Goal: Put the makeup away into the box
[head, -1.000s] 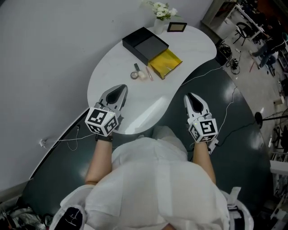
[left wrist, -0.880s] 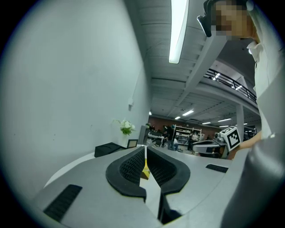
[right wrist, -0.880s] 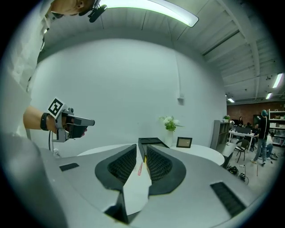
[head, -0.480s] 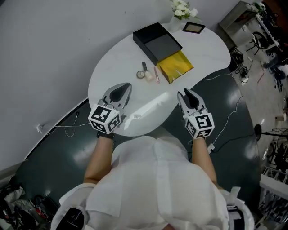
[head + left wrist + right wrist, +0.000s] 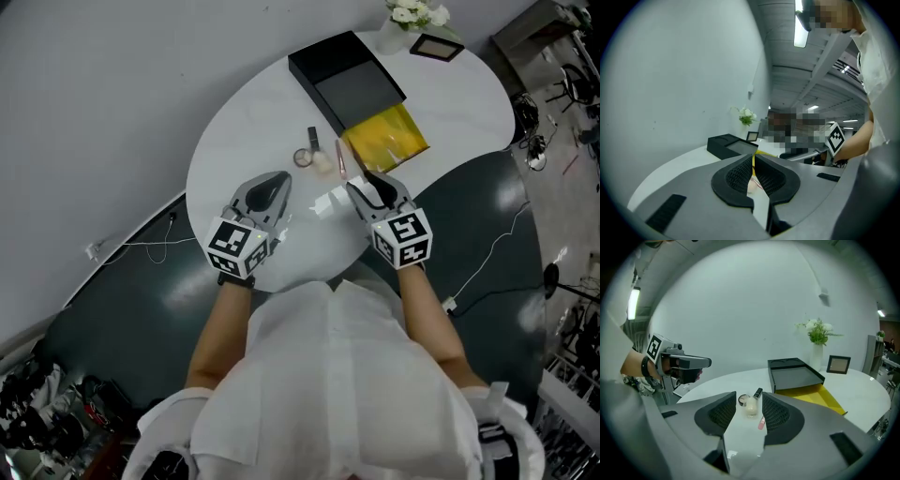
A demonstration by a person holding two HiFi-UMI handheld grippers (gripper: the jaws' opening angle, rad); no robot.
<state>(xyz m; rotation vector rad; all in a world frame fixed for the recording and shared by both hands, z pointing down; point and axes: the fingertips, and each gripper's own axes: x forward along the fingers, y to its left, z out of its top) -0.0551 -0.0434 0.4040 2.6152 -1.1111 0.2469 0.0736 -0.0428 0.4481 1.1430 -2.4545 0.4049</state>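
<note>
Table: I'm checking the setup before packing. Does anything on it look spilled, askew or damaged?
Nothing spilled or damaged. One oddity: a yellow sheet juts from the near end of the black box onto the table. The makeup lies loose beside it.

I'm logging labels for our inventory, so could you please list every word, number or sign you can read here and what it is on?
None can be read.
The two marker cubes bear only black-and-white square patterns.
The black box looks plain.
Any print on the makeup is too small.
</note>
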